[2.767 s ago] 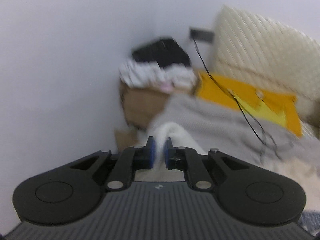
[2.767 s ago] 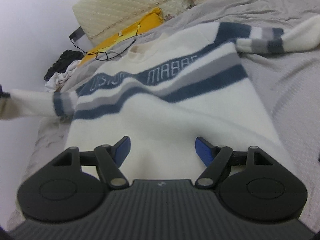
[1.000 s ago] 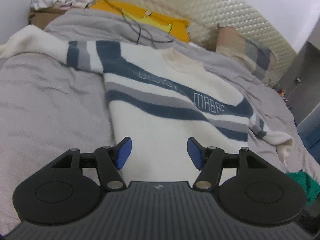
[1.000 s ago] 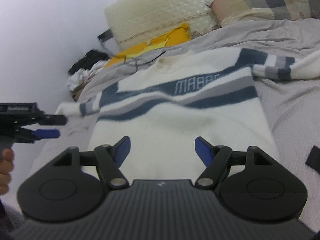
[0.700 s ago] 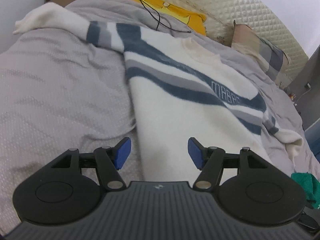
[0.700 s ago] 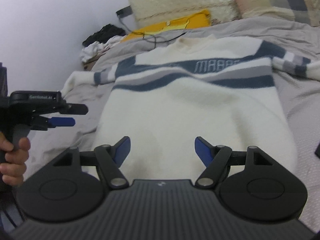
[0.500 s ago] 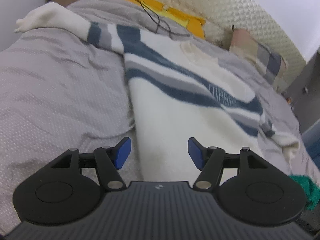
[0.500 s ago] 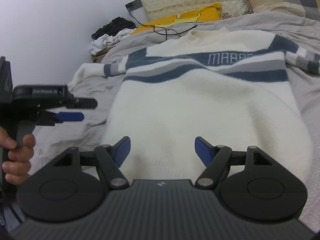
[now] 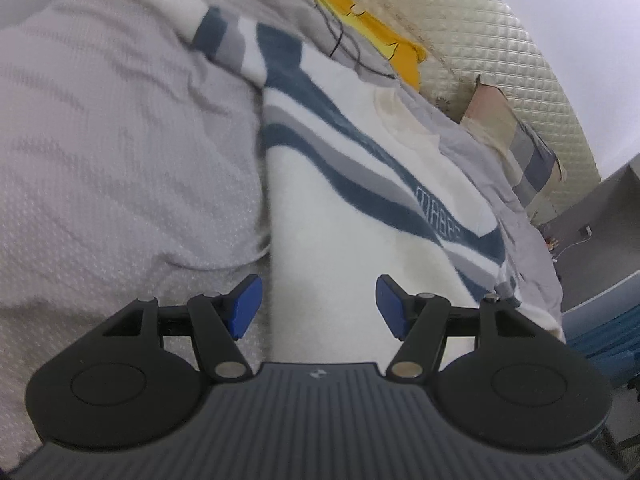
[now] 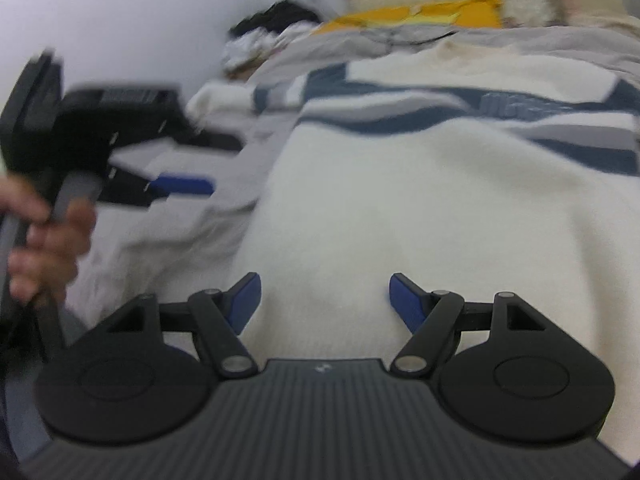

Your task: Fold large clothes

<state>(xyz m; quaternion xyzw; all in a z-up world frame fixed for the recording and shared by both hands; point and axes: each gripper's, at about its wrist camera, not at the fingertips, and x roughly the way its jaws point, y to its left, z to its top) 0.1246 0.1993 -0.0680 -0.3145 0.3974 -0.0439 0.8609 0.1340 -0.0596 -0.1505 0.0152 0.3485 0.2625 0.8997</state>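
Note:
A cream sweater (image 9: 344,216) with navy and grey chest stripes lies flat, front up, on a grey bed cover, sleeves spread to both sides. My left gripper (image 9: 316,308) is open and empty, low over the sweater's lower left side edge. My right gripper (image 10: 325,300) is open and empty over the sweater's (image 10: 420,208) lower body near the hem. In the right wrist view the left gripper (image 10: 180,168) shows blurred at the left, held by a hand, jaws apart beside the sweater's left edge.
The grey bed cover (image 9: 112,168) is wrinkled left of the sweater. A yellow pillow (image 9: 368,36), a black cable, a quilted cream headboard (image 9: 500,44) and a plaid pillow (image 9: 516,140) lie beyond the collar. A clothes pile (image 10: 272,36) sits by the wall.
The left gripper let go of the left sleeve cuff, and now hangs open at the sweater's lower left side. Both grippers have moved lower and closer to the hem.

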